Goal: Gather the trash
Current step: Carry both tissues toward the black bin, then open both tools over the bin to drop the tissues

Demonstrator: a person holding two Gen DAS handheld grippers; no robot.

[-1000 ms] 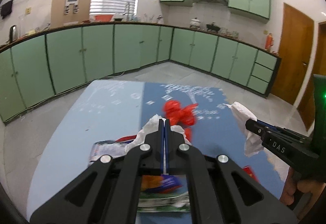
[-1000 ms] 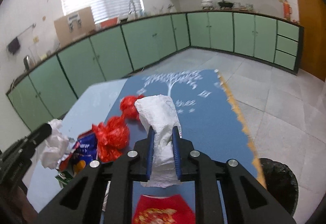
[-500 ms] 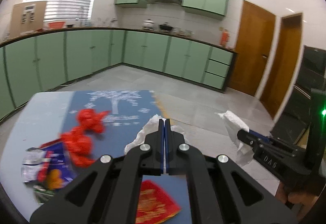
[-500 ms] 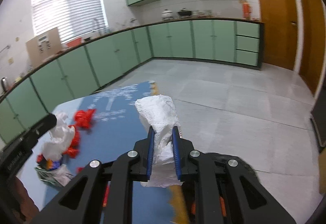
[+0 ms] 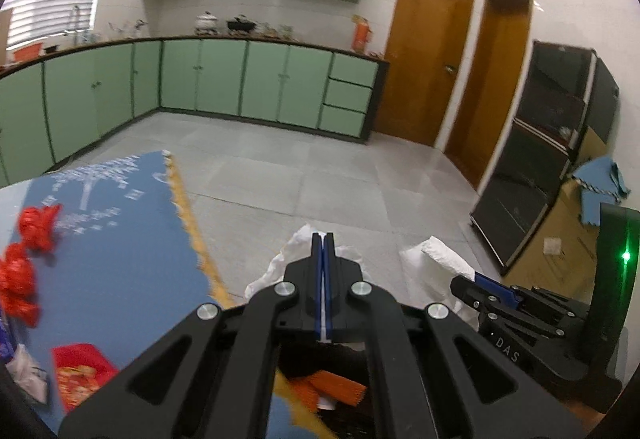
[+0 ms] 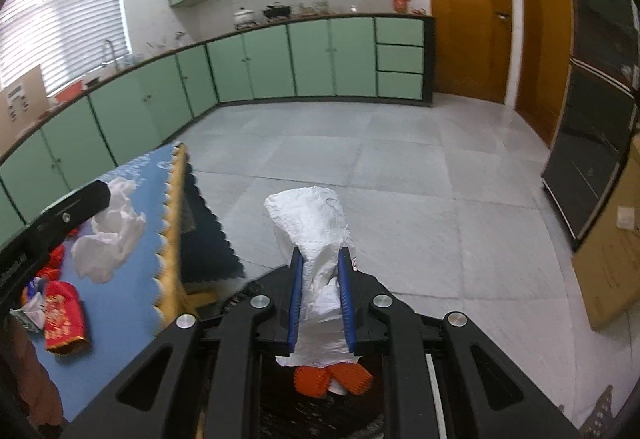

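Note:
My left gripper (image 5: 323, 239) is shut on a crumpled white tissue (image 5: 268, 271), held past the table's right edge; it also shows in the right wrist view (image 6: 110, 235). My right gripper (image 6: 322, 259) is shut on a white paper wad (image 6: 314, 223), also visible in the left wrist view (image 5: 438, 257). Both hang above a dark bin (image 6: 320, 411) holding orange trash (image 6: 332, 379). Red crumpled wrappers (image 5: 34, 223) and a red packet (image 6: 62, 319) lie on the blue tablecloth (image 5: 112, 239).
The tablecloth's yellow scalloped edge (image 6: 172, 239) runs just left of the bin. Green kitchen cabinets (image 6: 280, 59) line the far wall. Dark cabinets and a cardboard box (image 6: 612, 255) stand on the right. Grey tiled floor (image 6: 400, 167) lies ahead.
Both grippers have swung right, off the table, with their white wads still held. The bin with orange trash now sits beneath them. The table has slid to the left of both views.

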